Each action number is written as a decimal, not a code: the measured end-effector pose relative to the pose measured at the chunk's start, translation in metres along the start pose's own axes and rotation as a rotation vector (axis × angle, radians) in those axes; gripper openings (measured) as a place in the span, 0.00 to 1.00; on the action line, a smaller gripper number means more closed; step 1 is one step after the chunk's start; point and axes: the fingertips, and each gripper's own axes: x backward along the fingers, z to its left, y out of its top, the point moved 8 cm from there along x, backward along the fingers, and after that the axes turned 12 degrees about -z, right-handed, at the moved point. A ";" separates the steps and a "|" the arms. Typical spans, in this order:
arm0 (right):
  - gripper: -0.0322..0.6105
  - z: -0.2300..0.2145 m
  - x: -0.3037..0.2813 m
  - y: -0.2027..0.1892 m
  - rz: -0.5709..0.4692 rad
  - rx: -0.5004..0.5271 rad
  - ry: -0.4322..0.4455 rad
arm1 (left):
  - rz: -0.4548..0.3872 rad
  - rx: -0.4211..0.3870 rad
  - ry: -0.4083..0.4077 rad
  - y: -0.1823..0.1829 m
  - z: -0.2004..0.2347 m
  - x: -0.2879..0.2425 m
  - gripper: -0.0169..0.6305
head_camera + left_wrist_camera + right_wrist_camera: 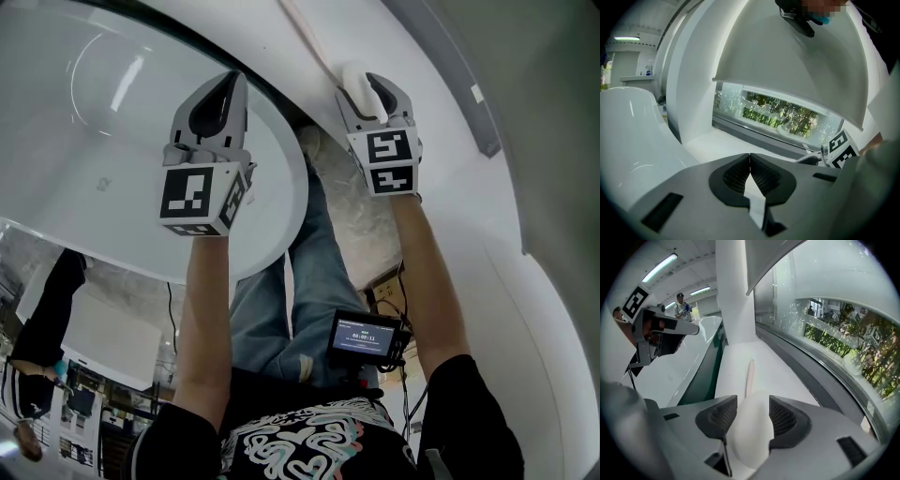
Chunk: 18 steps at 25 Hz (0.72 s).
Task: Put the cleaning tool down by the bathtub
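The head view looks steeply down, tub (103, 122) at its left. The left gripper view, close behind its jaws, faces across the ledge (722, 140) beside the tub to a window (783, 115). The right gripper view, tool (749, 437) close before it, runs along that ledge. All three show the tub.

Bathroom setting (bathtub (277, 178), window (780, 112)).

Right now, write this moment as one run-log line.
left gripper: shut, empty | right gripper: shut on cleaning tool | its shaft over white ledge beside bathtub | not yet released
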 end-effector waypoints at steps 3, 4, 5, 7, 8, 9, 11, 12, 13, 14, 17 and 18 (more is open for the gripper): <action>0.38 0.004 0.003 0.003 -0.011 -0.009 0.004 | -0.001 -0.011 -0.005 0.004 0.000 0.002 0.05; 0.38 0.005 0.004 0.002 -0.008 -0.008 0.006 | 0.000 -0.011 -0.004 0.004 0.000 0.003 0.05; 0.38 0.007 0.004 0.001 -0.002 -0.009 0.009 | 0.000 -0.010 -0.003 0.005 0.000 0.003 0.05; 0.38 0.009 0.002 0.000 0.007 -0.013 0.014 | -0.002 -0.005 0.003 0.005 0.002 0.006 0.05; 0.38 0.009 0.002 0.000 0.005 -0.016 0.013 | -0.005 -0.004 0.005 0.005 0.003 0.007 0.05; 0.38 0.009 0.002 0.001 -0.001 -0.017 0.008 | -0.006 -0.004 0.006 0.005 0.003 0.008 0.05; 0.38 0.008 0.004 0.003 -0.022 -0.013 -0.009 | -0.007 -0.005 0.002 0.005 0.002 0.010 0.05; 0.38 0.008 0.006 0.004 -0.033 -0.010 -0.018 | -0.008 -0.006 0.000 0.005 0.001 0.012 0.05; 0.38 0.007 0.009 0.006 -0.045 -0.007 -0.027 | -0.009 -0.008 -0.002 0.005 0.000 0.014 0.05; 0.38 0.007 0.013 0.008 -0.057 -0.007 -0.032 | -0.011 -0.012 -0.003 0.007 -0.001 0.016 0.05; 0.34 0.004 0.025 0.017 -0.096 -0.021 -0.042 | -0.023 -0.024 -0.006 0.014 -0.006 0.021 0.05; 0.31 0.003 0.030 0.019 -0.107 -0.021 -0.049 | -0.028 -0.028 -0.007 0.017 -0.007 0.022 0.05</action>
